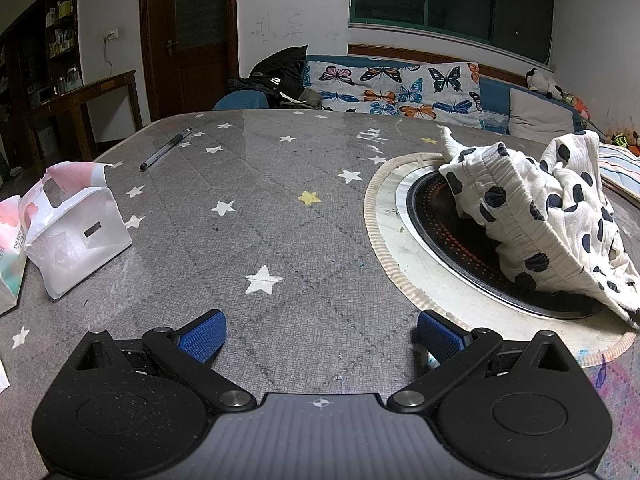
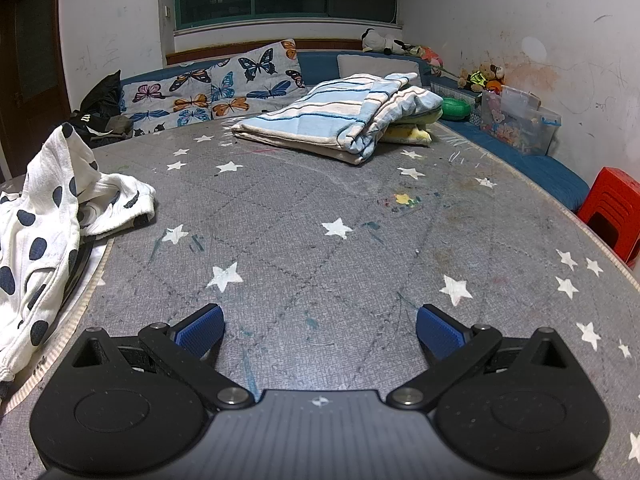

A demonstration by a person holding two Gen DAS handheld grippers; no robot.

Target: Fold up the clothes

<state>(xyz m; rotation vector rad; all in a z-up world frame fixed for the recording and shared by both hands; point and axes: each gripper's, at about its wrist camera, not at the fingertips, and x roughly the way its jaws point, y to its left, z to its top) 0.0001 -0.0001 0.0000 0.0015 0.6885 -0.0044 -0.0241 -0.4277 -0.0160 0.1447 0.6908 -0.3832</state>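
A white garment with dark blue dots (image 1: 536,216) lies crumpled in a heap over the round black heater plate (image 1: 444,236) set in the table. The same garment (image 2: 44,236) fills the left edge of the right wrist view. My left gripper (image 1: 320,338) is open over the grey star-patterned table cover, to the left of the garment and apart from it. My right gripper (image 2: 320,334) is open too, over bare cover to the right of the garment. Nothing sits between either pair of blue pads.
A white plastic bag (image 1: 76,232) and a pen (image 1: 166,154) lie at the left of the table (image 1: 256,184). A folded striped blue blanket (image 2: 340,120) rests at the far side. Butterfly cushions (image 2: 216,88) line a sofa behind. A red stool (image 2: 612,212) stands at the right.
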